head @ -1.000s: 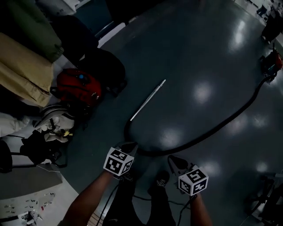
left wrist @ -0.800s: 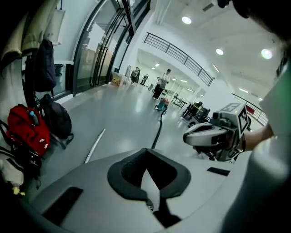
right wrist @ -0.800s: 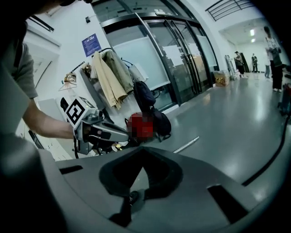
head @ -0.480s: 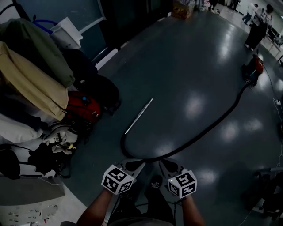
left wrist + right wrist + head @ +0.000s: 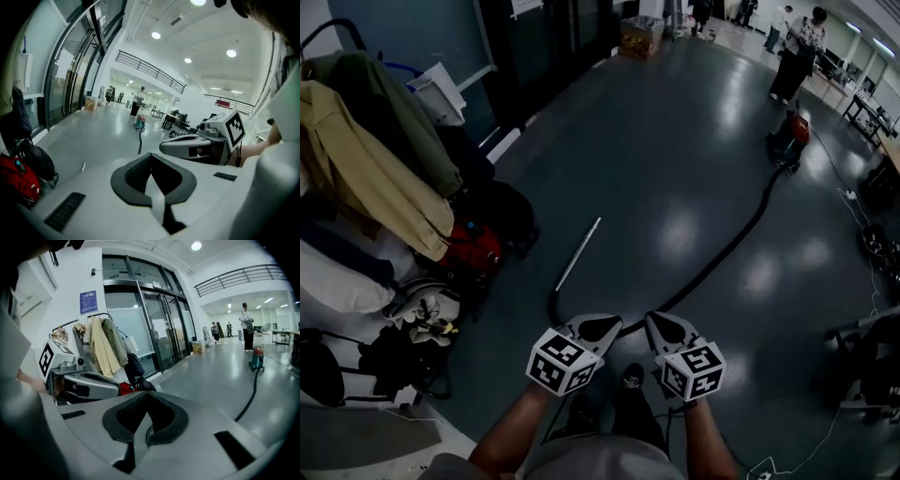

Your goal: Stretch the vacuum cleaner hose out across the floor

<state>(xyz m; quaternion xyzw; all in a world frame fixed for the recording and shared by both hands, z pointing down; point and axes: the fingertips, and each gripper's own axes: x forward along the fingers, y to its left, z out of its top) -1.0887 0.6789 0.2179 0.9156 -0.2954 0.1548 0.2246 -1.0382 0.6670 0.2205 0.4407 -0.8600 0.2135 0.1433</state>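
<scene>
Hose (image 5: 741, 234) bend partly hidden behind closed left claw (image 5: 609, 323) and right claw (image 5: 654, 321).

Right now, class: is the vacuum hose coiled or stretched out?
Stretched out: the hose runs long from the vacuum cleaner, bending once by the metal tube.

The hose (image 5: 722, 253) is covered at its near bend by the left claw (image 5: 615, 323) — the coats (image 5: 356, 178) are cut off at the left edge, and the vacuum cleaner (image 5: 791, 139) is too small for detail.
</scene>
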